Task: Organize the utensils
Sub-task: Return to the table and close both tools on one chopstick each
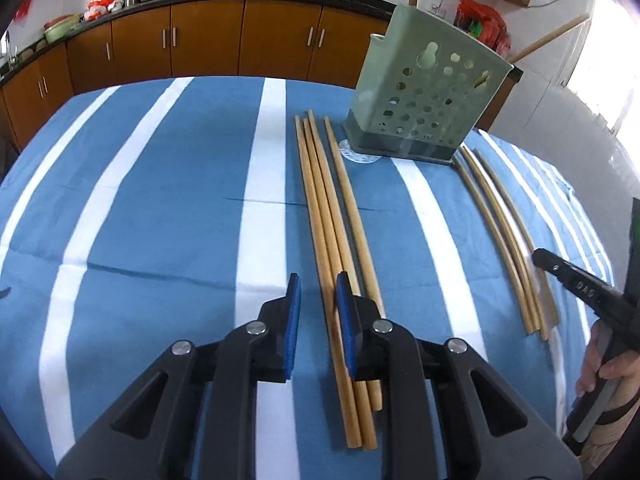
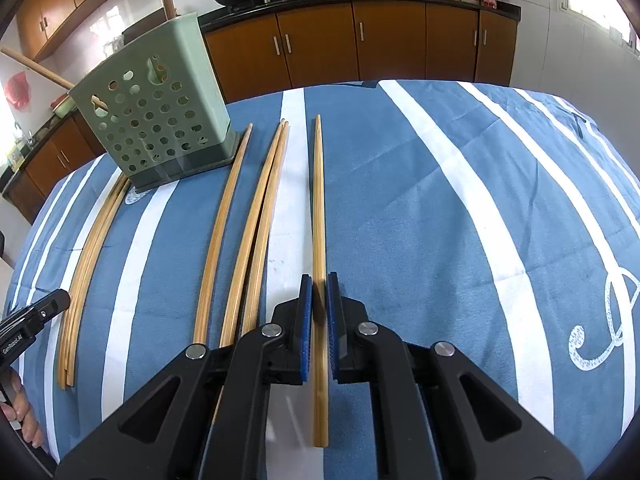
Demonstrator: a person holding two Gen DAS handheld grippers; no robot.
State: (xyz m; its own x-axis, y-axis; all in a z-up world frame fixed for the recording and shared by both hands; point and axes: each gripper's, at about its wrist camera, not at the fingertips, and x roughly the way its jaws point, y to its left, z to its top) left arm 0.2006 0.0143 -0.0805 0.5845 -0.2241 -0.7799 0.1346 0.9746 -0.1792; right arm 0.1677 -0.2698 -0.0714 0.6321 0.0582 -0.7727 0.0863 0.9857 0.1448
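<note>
A green perforated utensil holder stands upright on the blue striped tablecloth; it also shows in the right wrist view. Several wooden chopsticks lie flat in front of my left gripper, which is open and empty above them. More chopsticks lie to the right, where the other gripper's finger shows. In the right wrist view my right gripper straddles a single chopstick with its jaws narrowly apart. Other chopsticks lie to its left.
The table is covered by a blue cloth with white stripes. A clear round coaster lies by the holder's base. Brown kitchen cabinets with woks on the counter run behind the table. A hand holds the right gripper.
</note>
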